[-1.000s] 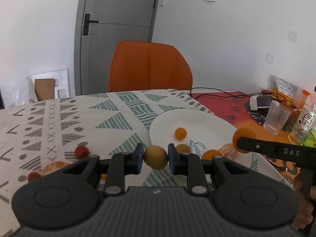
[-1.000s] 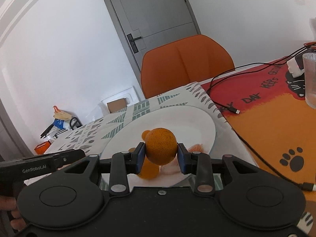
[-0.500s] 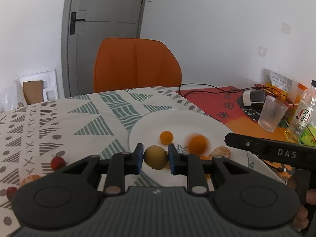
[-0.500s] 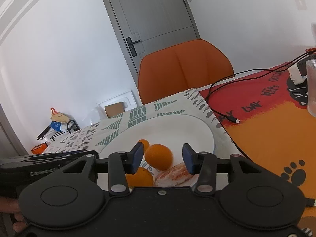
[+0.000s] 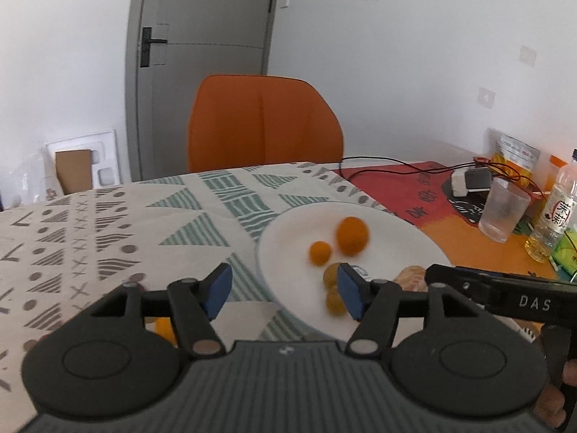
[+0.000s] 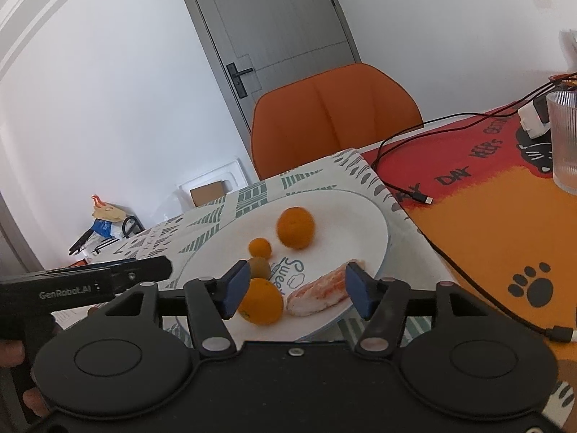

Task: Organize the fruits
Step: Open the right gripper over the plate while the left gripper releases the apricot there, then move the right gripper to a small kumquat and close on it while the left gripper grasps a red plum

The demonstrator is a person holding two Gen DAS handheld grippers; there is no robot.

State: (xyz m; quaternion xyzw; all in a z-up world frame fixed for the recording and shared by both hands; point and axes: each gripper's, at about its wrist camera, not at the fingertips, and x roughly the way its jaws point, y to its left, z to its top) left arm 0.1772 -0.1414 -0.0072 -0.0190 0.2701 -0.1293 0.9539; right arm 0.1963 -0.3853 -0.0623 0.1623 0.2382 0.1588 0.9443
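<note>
A white plate (image 5: 396, 223) (image 6: 346, 209) lies on the patterned cloth. On it lie a big orange (image 6: 295, 227) (image 5: 352, 235), a small orange (image 6: 260, 247) (image 5: 320, 252), a brownish round fruit (image 6: 260, 266) (image 5: 335, 303), another orange (image 6: 260, 301) and a peeled mandarin piece (image 6: 319, 291). My left gripper (image 5: 283, 292) is open and empty at the plate's near left rim. My right gripper (image 6: 298, 287) is open and empty above the plate's near rim.
An orange chair (image 5: 263, 122) stands behind the table. A glass (image 5: 503, 209), bottle (image 5: 551, 216), charger and black cables (image 6: 414, 184) lie on the red-orange mat at right. An orange piece (image 5: 164, 328) lies on the cloth under my left gripper.
Both grippers opened. The left let go of the brownish fruit onto the plate. The right let go of the big orange, which now lies on the plate, and drew back.
</note>
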